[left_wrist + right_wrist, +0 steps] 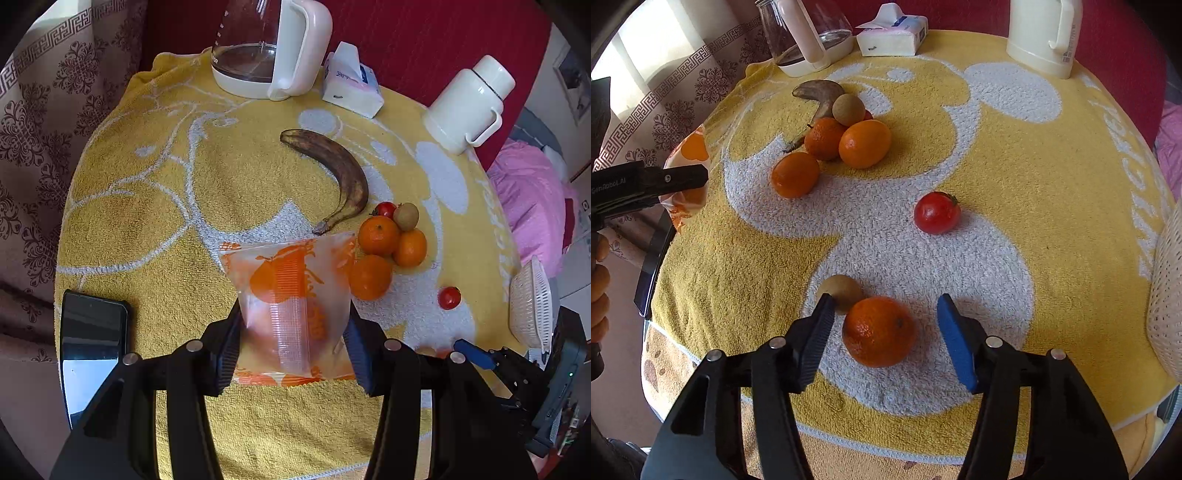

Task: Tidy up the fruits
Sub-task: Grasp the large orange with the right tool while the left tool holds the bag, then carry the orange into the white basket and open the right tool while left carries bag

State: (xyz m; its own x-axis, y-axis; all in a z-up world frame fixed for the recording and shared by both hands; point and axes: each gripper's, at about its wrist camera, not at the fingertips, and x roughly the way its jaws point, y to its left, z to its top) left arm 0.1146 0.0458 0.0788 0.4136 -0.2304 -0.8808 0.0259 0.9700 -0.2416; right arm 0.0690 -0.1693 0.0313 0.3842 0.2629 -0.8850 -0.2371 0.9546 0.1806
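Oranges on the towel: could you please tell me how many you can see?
4. Three cluster by the banana: orange, orange and orange. The fourth orange lies between the open right gripper fingers. Others may hide in the bag.

The left gripper (293, 332) is closed on a bag (291, 295), one of its fingers (227, 354) pressing on each side, and it holds the bag a little above the counter (147, 221). In the right wrist view its arm comes in from the left edge, with the person's hand (598, 288) partly seen below it. The right gripper (884, 325) is spread wide and low, with an orange (879, 330) between its fingers (955, 339), which do not touch the orange.
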